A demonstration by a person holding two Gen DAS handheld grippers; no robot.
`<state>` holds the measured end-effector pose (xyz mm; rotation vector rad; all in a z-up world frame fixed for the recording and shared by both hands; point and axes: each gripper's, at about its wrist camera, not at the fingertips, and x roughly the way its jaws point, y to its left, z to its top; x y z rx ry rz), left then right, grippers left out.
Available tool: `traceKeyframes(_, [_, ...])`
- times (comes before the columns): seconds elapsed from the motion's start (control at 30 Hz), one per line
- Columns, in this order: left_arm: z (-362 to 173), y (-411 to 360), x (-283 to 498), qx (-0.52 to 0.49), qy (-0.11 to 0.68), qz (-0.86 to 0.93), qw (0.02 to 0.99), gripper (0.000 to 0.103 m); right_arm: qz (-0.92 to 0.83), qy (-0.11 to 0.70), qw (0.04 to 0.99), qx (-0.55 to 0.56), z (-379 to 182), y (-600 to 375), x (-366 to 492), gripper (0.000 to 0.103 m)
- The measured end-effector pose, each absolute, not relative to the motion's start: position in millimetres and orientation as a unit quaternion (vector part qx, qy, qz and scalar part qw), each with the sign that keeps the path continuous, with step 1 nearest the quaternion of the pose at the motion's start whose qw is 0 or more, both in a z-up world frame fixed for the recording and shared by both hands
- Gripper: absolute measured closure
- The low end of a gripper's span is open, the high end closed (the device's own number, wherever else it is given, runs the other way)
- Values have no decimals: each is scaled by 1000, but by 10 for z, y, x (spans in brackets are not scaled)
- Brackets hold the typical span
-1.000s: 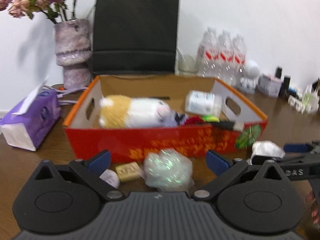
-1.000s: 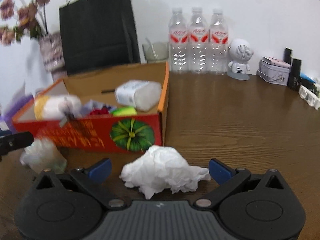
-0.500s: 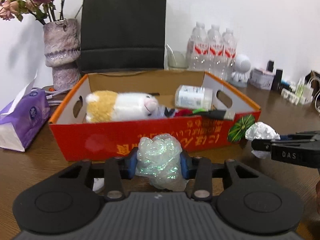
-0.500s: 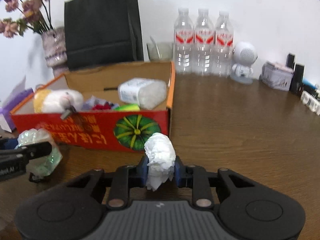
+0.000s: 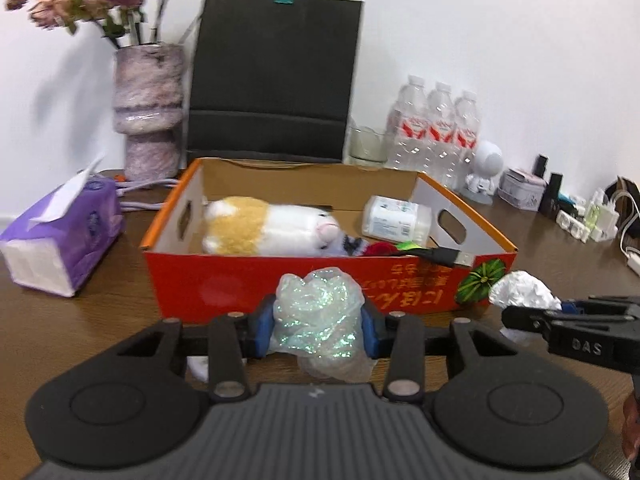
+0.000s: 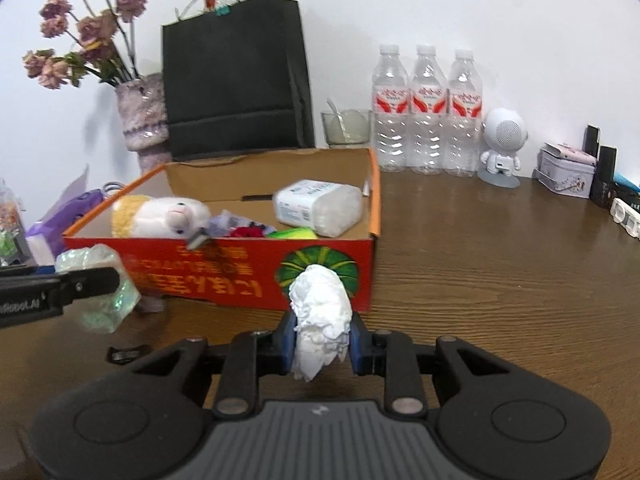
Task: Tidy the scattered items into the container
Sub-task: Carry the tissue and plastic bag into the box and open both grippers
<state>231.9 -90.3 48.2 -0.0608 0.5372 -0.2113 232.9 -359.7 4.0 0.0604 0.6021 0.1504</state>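
Observation:
An orange-red cardboard box [image 5: 224, 280] stands on the wooden table just ahead, holding a plush toy [image 5: 264, 230], a white wipes pack [image 5: 396, 220] and a black USB cable [image 5: 440, 256]. My left gripper [image 5: 318, 322] is shut on a crumpled iridescent plastic wad [image 5: 316, 300], held just before the box's front wall. My right gripper [image 6: 320, 338] is shut on a crumpled white tissue [image 6: 320, 300], in front of the box's [image 6: 224, 256] pumpkin-printed right corner. The right wrist view shows the plastic wad [image 6: 100, 308] at far left; the left wrist view shows the tissue [image 5: 520, 290] at right.
A purple tissue box [image 5: 60, 236] sits left of the box. Behind it stand a vase [image 5: 148, 108] with dried flowers, a black paper bag [image 5: 272, 80] and three water bottles [image 5: 436, 128]. A small black clip [image 6: 124, 354] lies on the table. Small items line the back right.
Both grippers went from wide open to shut: the left on the plastic wad, the right on the tissue. Both then rose a little off the table toward the box.

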Motion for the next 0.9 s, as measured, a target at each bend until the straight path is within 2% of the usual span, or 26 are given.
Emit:
traceKeyframes(0.43, [807, -542, 2105, -47, 228, -111, 966, 60, 119, 240, 963, 12, 408, -3013, 1948, 77])
traceKeyframes(0.7, [1167, -643, 2437, -56, 179, -116, 975, 59, 117, 205, 972, 21, 779, -2837, 2321, 76])
traceKeyframes(0.9, [1156, -820, 2922, -89, 178, -95, 975, 59, 102, 187, 975, 55, 873, -2827, 2850, 76])
